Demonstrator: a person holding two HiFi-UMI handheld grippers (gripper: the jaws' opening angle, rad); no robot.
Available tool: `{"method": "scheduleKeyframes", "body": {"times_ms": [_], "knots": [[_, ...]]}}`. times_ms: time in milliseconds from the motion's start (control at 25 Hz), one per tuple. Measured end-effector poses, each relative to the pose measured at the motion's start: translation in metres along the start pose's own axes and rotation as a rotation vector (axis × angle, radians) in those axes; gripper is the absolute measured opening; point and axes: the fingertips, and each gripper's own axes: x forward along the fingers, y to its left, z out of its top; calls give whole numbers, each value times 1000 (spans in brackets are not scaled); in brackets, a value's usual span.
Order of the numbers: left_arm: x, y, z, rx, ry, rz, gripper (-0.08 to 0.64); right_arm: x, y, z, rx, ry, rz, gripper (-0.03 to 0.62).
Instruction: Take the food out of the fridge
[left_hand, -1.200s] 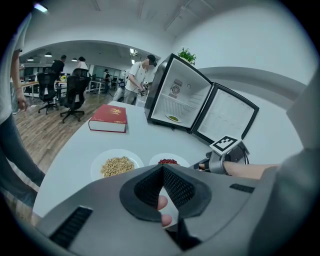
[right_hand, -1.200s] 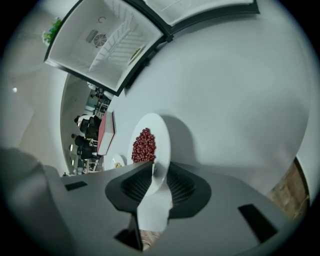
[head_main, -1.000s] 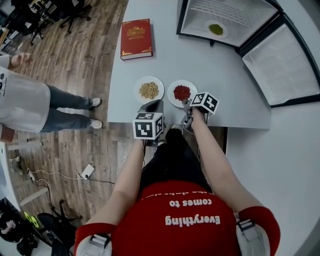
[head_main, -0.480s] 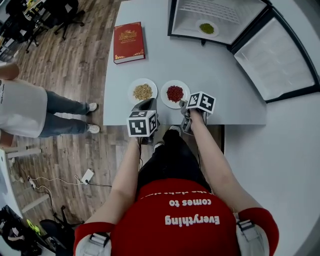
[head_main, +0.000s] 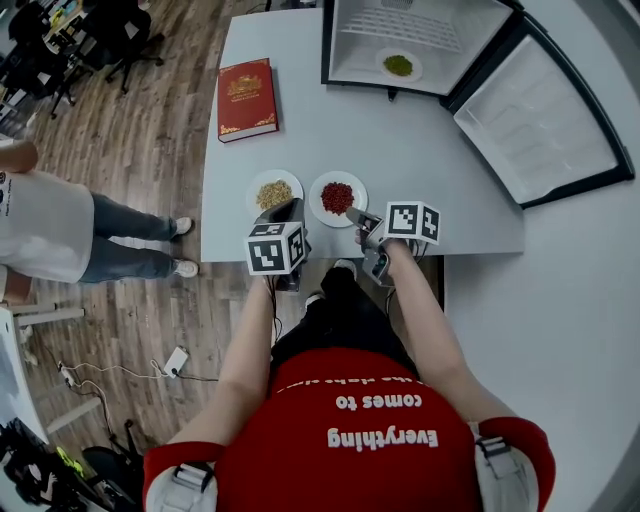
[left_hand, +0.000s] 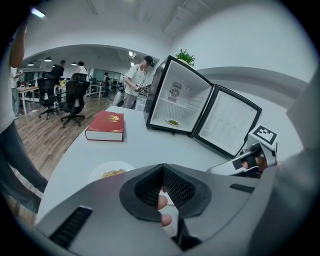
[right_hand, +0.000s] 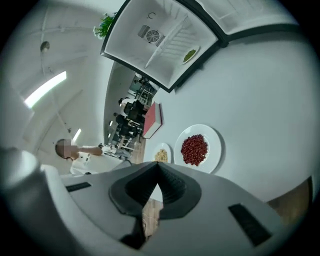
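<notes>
A red book (head_main: 246, 98) lies at ten o'clock on the white table (head_main: 440, 160). At seven o'clock sits a plate of grains (head_main: 274, 193), with the left gripper (head_main: 289, 207) over it, clenched on nothing. Just beside is a plate of red beans (head_main: 338, 198). The right gripper (head_main: 354, 214) has just closed, empty. At one o'clock the open fridge (head_main: 350, 40) holds the green food (head_main: 398, 66).

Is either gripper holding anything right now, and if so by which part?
Nothing is held. The jaws of the left gripper are together and empty; those of the right gripper have just closed on nothing.
</notes>
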Motion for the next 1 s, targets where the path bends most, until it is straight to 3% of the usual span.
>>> {"method": "scheduleKeyframes", "body": {"times_ms": [120, 320, 560, 840, 1000], "knots": [[1, -10, 6, 24, 5, -29, 6, -12, 21, -1, 26, -18, 165, 14], [3, -36, 9, 126, 31, -84, 6, -43, 50, -8, -158, -42, 331, 14], [14, -56, 8, 154, 69, -126, 6, -70, 46, 14, -230, -134, 344, 14], [32, -65, 19, 200, 92, -134, 6, -77, 32, 44, -242, -137, 353, 14], [45, -69, 36, 200, 65, -123, 6, -79, 33, 64, -231, -152, 389, 14]]}}
